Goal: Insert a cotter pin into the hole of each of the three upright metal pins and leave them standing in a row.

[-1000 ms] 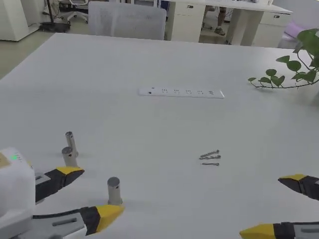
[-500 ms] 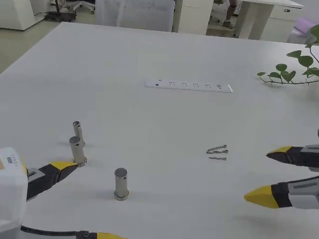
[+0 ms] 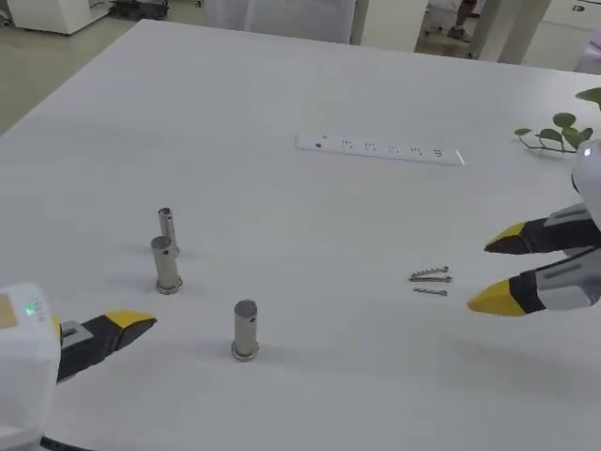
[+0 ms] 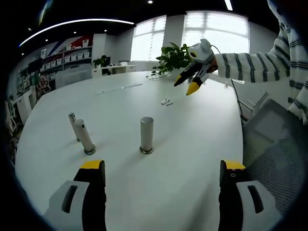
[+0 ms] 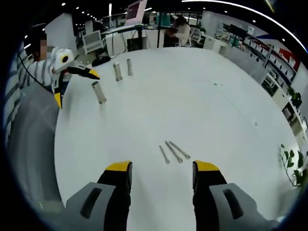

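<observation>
Three metal pins point(image 3: 245, 329) stood upright on the left of the table point(image 3: 329, 395), nothing through any that I could see, so basically nothing was done yet. Cotter pins point(image 3: 430, 279) lay loose just ahead of the right gripper point(image 3: 479, 275), spread wide and empty; left gripper point(image 4: 162, 166) likewise, near the metal pins. Power strip point(image 3: 380, 150) markings were unreadable.

A power strip point(image 3: 379, 149) lies on the white table point(image 3: 310, 244), a leafy plant point(image 3: 564, 121), perhaps potted, nearby.

Bright, even overhead light, faint soft shadows on the white table point(image 3: 376, 216), fisheye warp at gripper-view edges.
</observation>
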Available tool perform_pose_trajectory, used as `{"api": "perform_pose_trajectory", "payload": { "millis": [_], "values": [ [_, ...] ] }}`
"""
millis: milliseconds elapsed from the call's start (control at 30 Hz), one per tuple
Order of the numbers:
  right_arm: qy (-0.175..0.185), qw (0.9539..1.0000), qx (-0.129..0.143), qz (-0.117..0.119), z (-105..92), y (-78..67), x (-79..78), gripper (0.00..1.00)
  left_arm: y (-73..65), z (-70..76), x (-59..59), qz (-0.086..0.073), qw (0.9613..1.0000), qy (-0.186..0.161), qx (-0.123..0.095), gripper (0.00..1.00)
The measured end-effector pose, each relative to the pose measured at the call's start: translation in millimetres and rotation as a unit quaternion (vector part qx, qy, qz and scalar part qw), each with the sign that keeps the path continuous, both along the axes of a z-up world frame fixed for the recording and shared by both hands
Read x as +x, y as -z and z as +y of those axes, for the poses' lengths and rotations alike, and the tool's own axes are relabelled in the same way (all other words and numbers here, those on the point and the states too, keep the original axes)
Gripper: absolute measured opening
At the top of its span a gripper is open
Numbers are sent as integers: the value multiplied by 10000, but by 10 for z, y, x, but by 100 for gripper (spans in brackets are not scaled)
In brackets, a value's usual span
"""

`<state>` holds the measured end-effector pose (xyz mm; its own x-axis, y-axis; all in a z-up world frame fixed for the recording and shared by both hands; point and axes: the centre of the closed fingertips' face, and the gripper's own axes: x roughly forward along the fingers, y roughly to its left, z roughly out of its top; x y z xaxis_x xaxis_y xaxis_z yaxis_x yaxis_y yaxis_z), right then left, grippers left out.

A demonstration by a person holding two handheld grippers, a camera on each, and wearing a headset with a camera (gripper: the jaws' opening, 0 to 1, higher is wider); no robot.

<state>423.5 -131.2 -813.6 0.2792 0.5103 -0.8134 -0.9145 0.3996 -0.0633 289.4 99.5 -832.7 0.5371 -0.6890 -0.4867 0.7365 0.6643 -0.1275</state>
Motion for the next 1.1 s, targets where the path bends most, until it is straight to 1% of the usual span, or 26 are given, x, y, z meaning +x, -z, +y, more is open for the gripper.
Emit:
{"api": "perform_pose_trajectory", "payload": {
  "millis": [67, 133, 167, 200, 300, 400, 467, 500, 567, 600, 667, 767, 833, 900, 967, 1100],
  "values": [
    [-191, 9997, -164, 57, 9, 39, 30, 49, -3, 5, -9, 18, 10000, -13, -13, 99],
    [-266, 9993, -229, 115, 31, 68, 57, 43, -3, 14, -17, 21, 10000, -32, -10, 99],
    [-288, 9990, -296, 185, 36, 95, 76, 40, -1, 17, -25, 32, 10000, -30, -5, 99],
    [-293, 9988, -336, 204, 41, 112, 94, 38, 2, 17, -29, 37, 10000, -28, 2, 99],
    [-429, 9977, -427, 304, 77, 167, 125, 34, 20, 21, -43, 62, 10000, -21, 17, 99],
    [-525, 9965, -547, 362, 91, 218, 161, 29, 73, 38, -59, 151, 9999, -40, 11, 98],
    [-556, 9956, -645, 377, 83, 269, 214, 28, 93, 42, -74, 206, 9998, -37, 8, 97],
    [-568, 9955, -653, 382, 85, 274, 218, 27, 99, 43, -78, 216, 9998, -31, 11, 97],
    [-628, 9944, -713, 461, 94, 308, 228, 21, 115, 53, -84, 230, 9997, -21, 55, 98],
    [-639, 9942, -736, 461, 96, 320, 240, 19, 125, 66, -78, 224, 9997, -37, 96, 98],
    [-632, 9937, -795, 480, 92, 351, 262, 18, 135, 85, -68, 212, 9997, -57, 141, 99],
    [-715, 9917, -933, 526, 72, 401, 265, 15, 130, 96, -63, 228, 9997, -69, 114, 99],
    [-730, 9908, -1003, 549, 64, 424, 273, 15, 135, 104, -60, 224, 9997, -78, 114, 99],
    [-791, 9895, -1062, 579, 57, 449, 265, 15, 182, 120, -79, 293, 9994, -57, 176, 99],
    [-886, 9876, -1176, 540, 42, 470, 270, 15, 203, 128, -86, 300, 9993, -49, 196, 99],
    [-945, 9866, -1217, 538, 59, 493, 287, 15, 188, 125, -106, 322, 9994, -86, 113, 98]
  ]
}}
